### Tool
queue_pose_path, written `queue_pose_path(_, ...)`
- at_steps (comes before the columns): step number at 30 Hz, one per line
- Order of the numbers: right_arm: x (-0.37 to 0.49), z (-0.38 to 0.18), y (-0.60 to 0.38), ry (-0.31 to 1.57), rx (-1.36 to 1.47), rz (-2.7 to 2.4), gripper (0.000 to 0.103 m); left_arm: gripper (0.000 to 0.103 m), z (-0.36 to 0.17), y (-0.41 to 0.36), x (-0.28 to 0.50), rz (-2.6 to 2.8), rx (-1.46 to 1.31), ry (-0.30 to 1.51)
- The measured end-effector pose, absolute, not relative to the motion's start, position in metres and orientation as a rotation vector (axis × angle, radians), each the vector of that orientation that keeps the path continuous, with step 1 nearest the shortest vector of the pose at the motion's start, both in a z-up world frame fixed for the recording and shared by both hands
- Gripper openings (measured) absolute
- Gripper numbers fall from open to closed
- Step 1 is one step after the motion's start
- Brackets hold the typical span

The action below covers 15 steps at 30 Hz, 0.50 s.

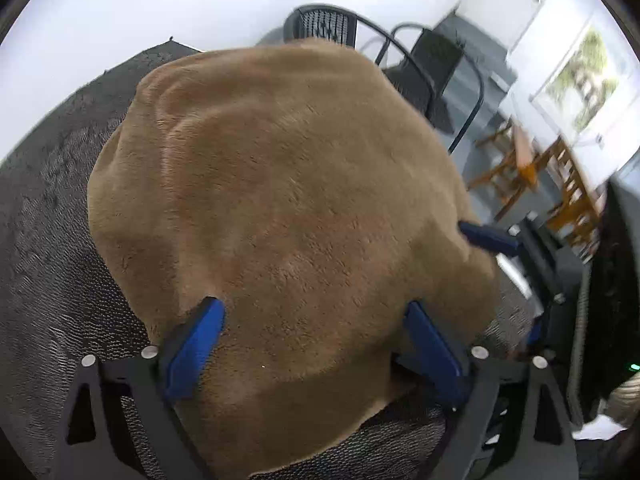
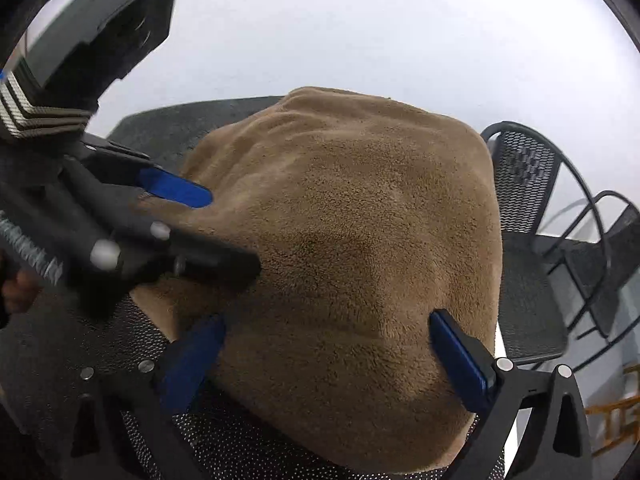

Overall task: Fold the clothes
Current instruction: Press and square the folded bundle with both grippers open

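Observation:
A brown fleece garment point(image 1: 280, 200) lies folded in a thick pile on the black mesh table point(image 1: 52, 208). My left gripper point(image 1: 316, 312) is open, its blue fingers point(image 1: 196, 344) spread over the near part of the cloth. My right gripper point(image 2: 332, 324) is open too, its blue fingers point(image 2: 460, 356) spread over the garment point(image 2: 360, 240) from the other side. The left gripper also shows in the right wrist view point(image 2: 212, 220), resting on the cloth's left edge. One right finger shows in the left wrist view point(image 1: 488, 236) at the cloth's right edge.
Black mesh chairs point(image 2: 532, 240) stand beyond the table's right side, also in the left wrist view point(image 1: 432, 80). Wooden chairs point(image 1: 552, 176) stand farther back by a window. A white wall is behind the table.

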State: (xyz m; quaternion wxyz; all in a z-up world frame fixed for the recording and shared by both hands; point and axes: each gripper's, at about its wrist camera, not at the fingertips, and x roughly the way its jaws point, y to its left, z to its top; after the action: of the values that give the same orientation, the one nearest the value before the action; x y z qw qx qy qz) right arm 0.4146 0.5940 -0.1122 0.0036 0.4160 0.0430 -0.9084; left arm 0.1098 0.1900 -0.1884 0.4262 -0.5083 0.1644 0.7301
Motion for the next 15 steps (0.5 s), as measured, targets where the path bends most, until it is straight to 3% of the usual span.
queue_pose_path(2,0.412,-0.113,0.594,0.125,1.310,-2.861,0.103,0.102,-0.190,0.197,0.117,1.837,-1.262,0.481)
queue_pose_path(6,0.409,-0.114,0.587,0.205,1.342,-2.893,0.103,0.102,-0.193,0.207,0.127,1.862,-1.249,0.564)
queue_pose_path(15,0.413,-0.093,0.587,0.058,1.439,-2.948,0.103,0.102,-0.159,0.190,0.147,1.936,-1.177,0.545)
